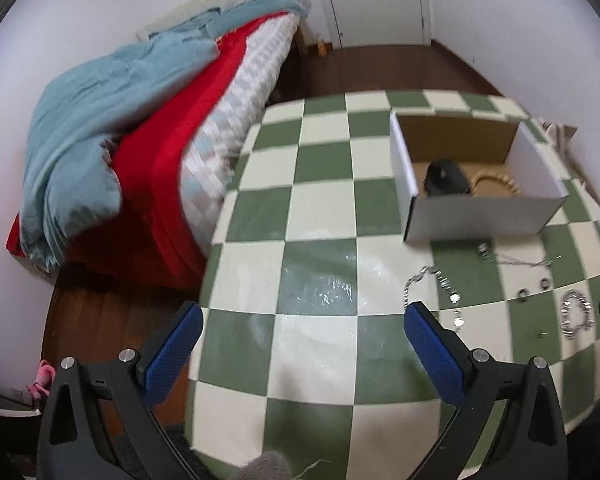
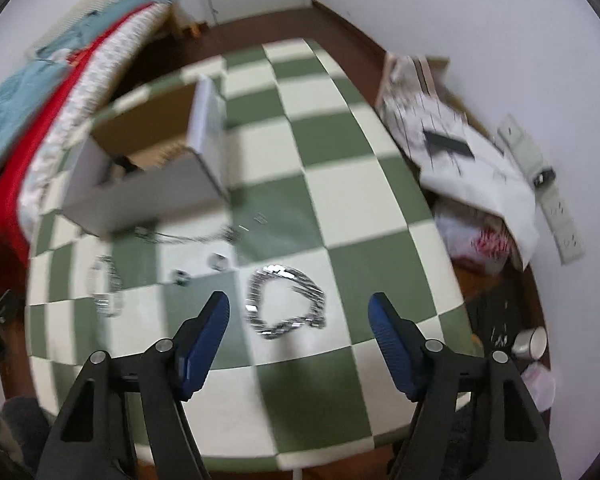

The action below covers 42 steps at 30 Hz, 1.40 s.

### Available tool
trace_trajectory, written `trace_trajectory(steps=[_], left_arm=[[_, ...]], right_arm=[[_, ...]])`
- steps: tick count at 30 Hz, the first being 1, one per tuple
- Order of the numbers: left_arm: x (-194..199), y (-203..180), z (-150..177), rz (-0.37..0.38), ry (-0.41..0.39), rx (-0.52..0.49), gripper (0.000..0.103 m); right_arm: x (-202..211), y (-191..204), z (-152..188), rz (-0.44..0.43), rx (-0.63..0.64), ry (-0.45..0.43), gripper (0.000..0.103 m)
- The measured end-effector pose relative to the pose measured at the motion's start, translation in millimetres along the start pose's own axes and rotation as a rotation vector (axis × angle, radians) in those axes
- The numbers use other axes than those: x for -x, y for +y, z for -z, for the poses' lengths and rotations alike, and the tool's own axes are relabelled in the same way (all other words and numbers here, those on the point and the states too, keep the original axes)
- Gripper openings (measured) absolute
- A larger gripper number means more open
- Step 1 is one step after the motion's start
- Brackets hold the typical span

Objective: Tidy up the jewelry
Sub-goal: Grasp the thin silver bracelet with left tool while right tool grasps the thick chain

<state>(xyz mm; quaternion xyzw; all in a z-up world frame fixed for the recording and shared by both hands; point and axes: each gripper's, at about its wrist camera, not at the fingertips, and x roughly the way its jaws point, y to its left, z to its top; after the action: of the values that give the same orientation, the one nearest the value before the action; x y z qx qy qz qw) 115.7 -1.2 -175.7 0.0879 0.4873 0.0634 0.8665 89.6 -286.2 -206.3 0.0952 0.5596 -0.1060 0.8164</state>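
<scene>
Task partly done, by the look of it. The open white cardboard box with brown inside [image 1: 476, 184] sits on the green-and-cream checked tabletop [image 1: 320, 208] and already holds two pieces: a black rounded item [image 1: 446, 178], kind unclear, and a ring of pale gold beads [image 1: 496, 182] beside it.

Left out on the table, all in front of the box:
- a chunky silver link bracelet [image 2: 286, 304], lying in a loose loop;
- a silver chain with small stones [image 1: 436, 292], strung out near the left tool;
- a thin silver chain [image 1: 512, 258] just below the box's front wall;
- two small dark rings or studs [image 1: 534, 288], too small to identify.

So most pieces appear to remain for boxing.

The left gripper [image 1: 304, 344] hovers over bare tablecloth, jaws spread wide, holding nothing; the stone-set chain lies just beyond its right finger. The right gripper [image 2: 300, 320] is likewise wide apart and empty, with the link bracelet lying between its blue-padded fingertips [image 2: 216, 320] but not touched. View blurred there. Likely next pick: that bracelet.
</scene>
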Motion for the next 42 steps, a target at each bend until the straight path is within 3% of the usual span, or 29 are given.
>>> trace_trajectory(steps=[6,7,8,10,12,13,15,17,19,20,23,32,42], left_arm=[[-38,-9,-2,0.066,0.087,0.033,0.102],[-43,-14,-4,0.084,0.100,0.029,0.102],[-48,-19,-6,0.102,0.113,0.022,0.102],[-59,-29,-9,0.119,0.138,0.004,0.102],[-67,-40,-12,0.128,0.149,-0.024,0.098],[-70,-45,-13,0.127,0.152,-0.040,0.094],[-77,-55,-12,0.139,0.172,-0.077,0.072],[-77,-57,-10,0.176,0.150,-0.082,0.065],[-77,-57,-9,0.242,0.141,-0.084,0.048],[-77,-57,-9,0.286,0.148,-0.079,0.031],[-72,-64,-8,0.311,0.155,-0.131,0.001],[-59,-36,7,0.351,0.186,-0.062,0.000],[-4,-11,0,0.399,0.085,-0.031,0.000]], right_arm=[[-49,-12,9,0.022,-0.035,0.069,0.071],[-48,-9,9,0.041,-0.016,0.046,0.056],[-47,-6,10,0.066,0.007,0.033,0.052],[-47,-6,10,0.066,0.008,0.024,0.023],[-48,-6,9,0.065,0.012,0.026,0.013],[-49,-6,9,0.066,0.016,0.026,0.013],[-50,-5,9,0.063,0.030,0.029,0.010],[-51,-5,8,0.065,0.046,0.034,0.009],[-51,-6,7,0.060,0.053,0.041,0.009],[-49,-5,7,0.060,0.058,0.043,0.009],[-45,-1,9,0.044,0.055,0.045,0.009],[-18,3,18,-0.062,0.027,0.015,0.009],[29,7,7,-0.179,0.025,-0.047,0.009]])
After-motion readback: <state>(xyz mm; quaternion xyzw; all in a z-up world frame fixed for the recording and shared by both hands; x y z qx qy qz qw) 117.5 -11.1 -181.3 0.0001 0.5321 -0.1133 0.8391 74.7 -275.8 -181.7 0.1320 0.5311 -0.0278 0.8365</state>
